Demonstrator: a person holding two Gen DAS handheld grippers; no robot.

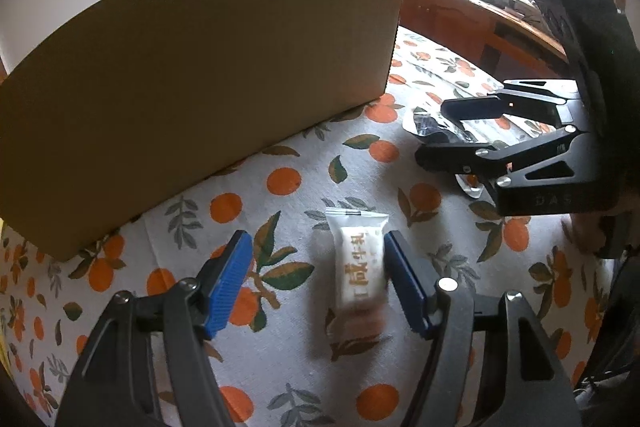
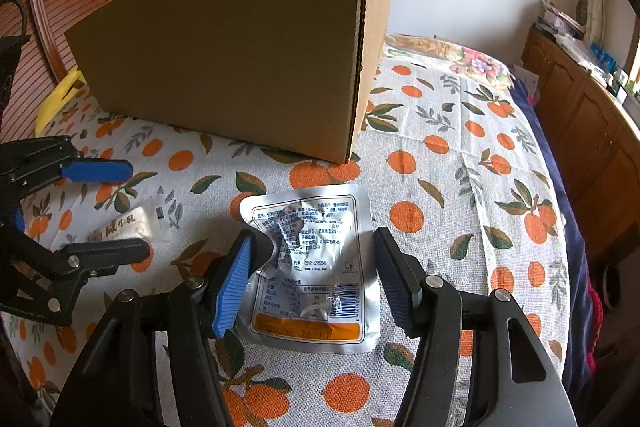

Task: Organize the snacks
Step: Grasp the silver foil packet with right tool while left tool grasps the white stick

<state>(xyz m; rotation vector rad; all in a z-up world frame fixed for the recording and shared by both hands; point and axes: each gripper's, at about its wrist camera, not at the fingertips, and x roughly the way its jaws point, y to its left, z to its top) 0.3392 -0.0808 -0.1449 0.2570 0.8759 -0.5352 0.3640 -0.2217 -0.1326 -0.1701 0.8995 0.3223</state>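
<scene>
A white wrapped snack bar [image 1: 362, 267] lies on the orange-print cloth [image 1: 280, 187]. It sits between the blue pads of my left gripper [image 1: 318, 241], close against the right pad, and the jaws stand open around it. A crumpled silver snack pouch [image 2: 316, 259] lies flat between the fingers of my right gripper [image 2: 315, 234], which is open too, its left pad near the pouch's edge. From the right wrist view, the left gripper [image 2: 136, 211] straddles the snack bar [image 2: 120, 227] at the left. From the left wrist view, the right gripper [image 1: 436, 131] hangs over the pouch [image 1: 424, 123].
A tall brown cardboard box [image 2: 224, 59] stands on the cloth just behind both snacks, its near wall [image 1: 200, 87] facing me. A yellow item [image 2: 56, 99] lies left of the box. Floral bedding [image 2: 472, 61] is folded at the far end. Wooden cabinets [image 2: 592, 147] line the right side.
</scene>
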